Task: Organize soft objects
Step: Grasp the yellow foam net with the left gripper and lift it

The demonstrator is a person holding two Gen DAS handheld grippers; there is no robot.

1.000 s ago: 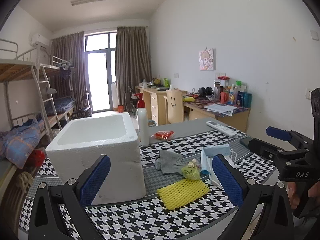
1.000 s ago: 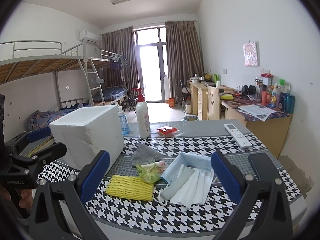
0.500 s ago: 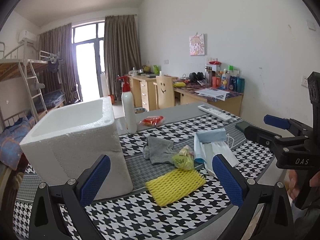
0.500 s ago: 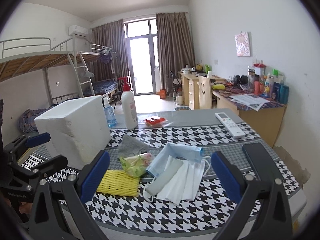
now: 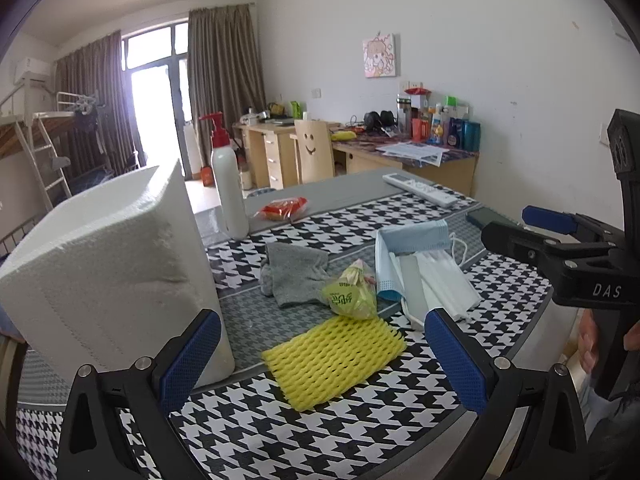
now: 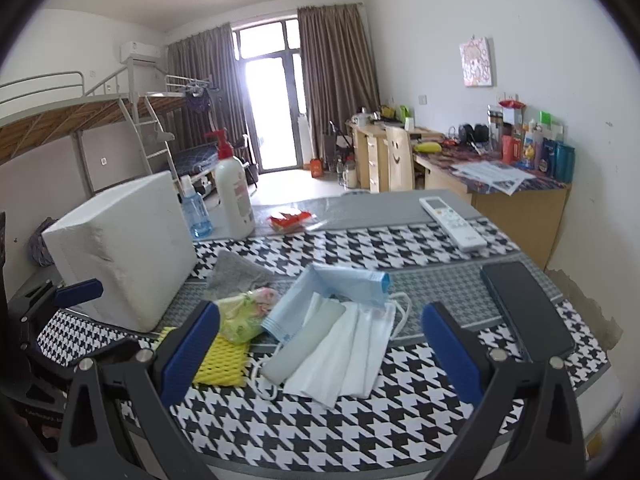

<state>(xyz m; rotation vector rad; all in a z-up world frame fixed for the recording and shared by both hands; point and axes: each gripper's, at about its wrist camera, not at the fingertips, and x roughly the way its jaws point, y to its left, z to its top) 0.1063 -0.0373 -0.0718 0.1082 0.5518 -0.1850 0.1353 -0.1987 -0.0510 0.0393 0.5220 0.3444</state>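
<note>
Step in hand, as I judge it: approach, before any pickup. Nothing is gripped; none of the soft things appears to be in the foam box yet, though its inside is hidden.

Left to right across the tabletop (image 5: 224, 436):
- Foam box (image 5: 108, 276), white, open top, at the left edge. Likely the bin for the soft things (judgement from the task only).
- Left tongs (image 5: 320, 364): jaws wide apart, empty, hovering over the near edge with the yellow foam net (image 5: 332, 358) lying flat between and just beyond the blue pads.
- Grey cloth (image 5: 294, 274), crumpled, behind the net; a yellow-green plastic bag (image 5: 350, 296) touches its right side.
- Stack of face masks (image 6: 340, 332), blue and white, overlapping, just right of the bag.
- Right tongs (image 6: 320, 354): jaws wide apart, empty, aimed at the masks.
- Dark phone (image 6: 528, 312) and white remote (image 6: 454, 222) at the right; hard, leave alone.

Next move, judged: lower either tongs onto its nearest item, close on a thin edge, lift and carry left into the box. Net and masks lie flat, so the pads must get low; loose masks may separate.

Surface: black-and-white houndstooth cover with grey bands. A pump bottle (image 5: 228, 188) and a red packet (image 5: 284, 208) stand farther back.

Room: dormitory, bunk bed (image 6: 92, 120) left, curtained glass door, cluttered desks along the right wall.
</note>
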